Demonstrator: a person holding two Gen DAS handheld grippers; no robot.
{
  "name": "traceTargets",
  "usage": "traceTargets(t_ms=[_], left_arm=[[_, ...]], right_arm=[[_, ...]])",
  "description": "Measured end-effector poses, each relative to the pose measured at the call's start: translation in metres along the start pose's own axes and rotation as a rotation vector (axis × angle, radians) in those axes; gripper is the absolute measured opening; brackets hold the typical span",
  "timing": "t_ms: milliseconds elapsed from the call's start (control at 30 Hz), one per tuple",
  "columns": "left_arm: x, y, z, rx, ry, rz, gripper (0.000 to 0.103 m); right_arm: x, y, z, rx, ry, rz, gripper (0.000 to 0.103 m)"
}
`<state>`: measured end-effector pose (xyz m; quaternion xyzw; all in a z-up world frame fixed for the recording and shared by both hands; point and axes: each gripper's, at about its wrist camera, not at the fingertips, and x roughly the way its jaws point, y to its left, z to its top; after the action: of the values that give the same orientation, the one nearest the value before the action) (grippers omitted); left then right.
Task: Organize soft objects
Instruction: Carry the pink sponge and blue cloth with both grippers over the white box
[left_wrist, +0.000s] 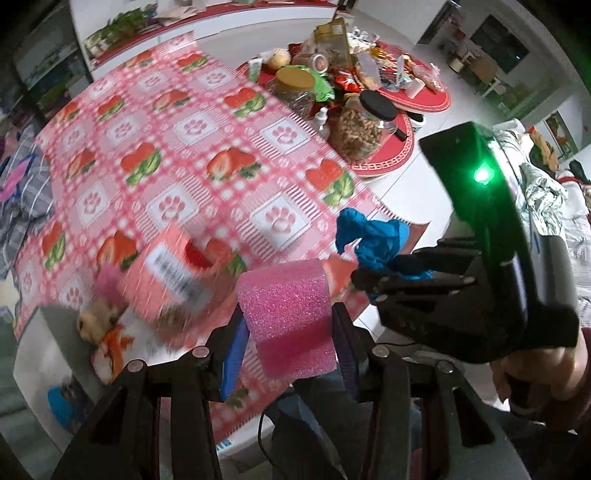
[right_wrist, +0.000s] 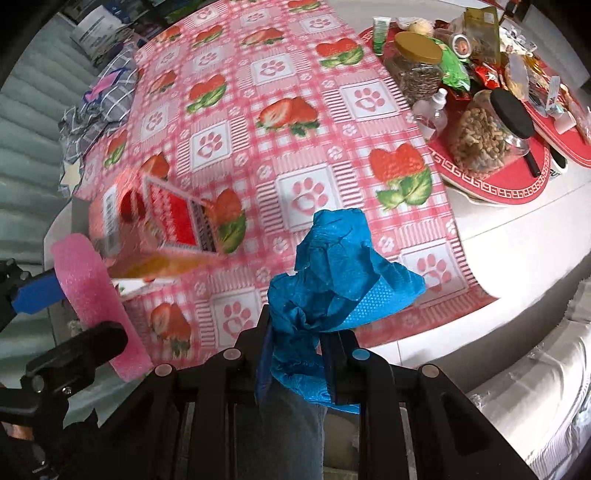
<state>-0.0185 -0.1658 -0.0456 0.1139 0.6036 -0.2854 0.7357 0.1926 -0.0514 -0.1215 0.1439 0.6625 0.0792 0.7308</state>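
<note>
Beside pink sponge (left_wrist: 291, 317): red box (right_wrist: 166, 221), jars (right_wrist: 491, 136) far across tablecloth (right_wrist: 314, 122).

Items being counted across both wrist views:

Two grippers are showing, the left gripper (left_wrist: 288, 325) and the right gripper (right_wrist: 303, 339). One pink sponge (left_wrist: 288, 306) is showing. One blue crumpled cloth (right_wrist: 332, 280) is showing. One red and pink carton (right_wrist: 173, 221), blurred, is lying near left on the one strawberry-print tablecloth (right_wrist: 295, 129). Two lidded jars are standing far right: one gold-lidded jar (right_wrist: 417, 62) and one black-lidded jar (right_wrist: 491, 129). One small clear bottle (right_wrist: 432, 110) is standing beside them. One green tube (right_wrist: 378, 33) is lying farther back. Remaining far-right packets are proving too cluttered to count.
</note>
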Motion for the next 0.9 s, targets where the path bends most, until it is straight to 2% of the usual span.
traceTargets(t_ms=[233, 400, 900], left_arm=[[-0.014, 0.029, -0.042, -0.088, -0.009, 0.028, 0.048], [-0.023, 0.057, -0.07, -0.202, -0.026, 0.054, 0.048], [-0.041, 0.118, -0.12, -0.452, -0.075, 0.154, 0.048]], right_arm=[[0.004, 0.035, -0.014, -0.079, 0.017, 0.018, 0.024], [0.009, 0.063, -0.021, -0.149, 0.039, 0.023, 0.024], [0.012, 0.132, -0.038, -0.371, 0.062, 0.024, 0.024]])
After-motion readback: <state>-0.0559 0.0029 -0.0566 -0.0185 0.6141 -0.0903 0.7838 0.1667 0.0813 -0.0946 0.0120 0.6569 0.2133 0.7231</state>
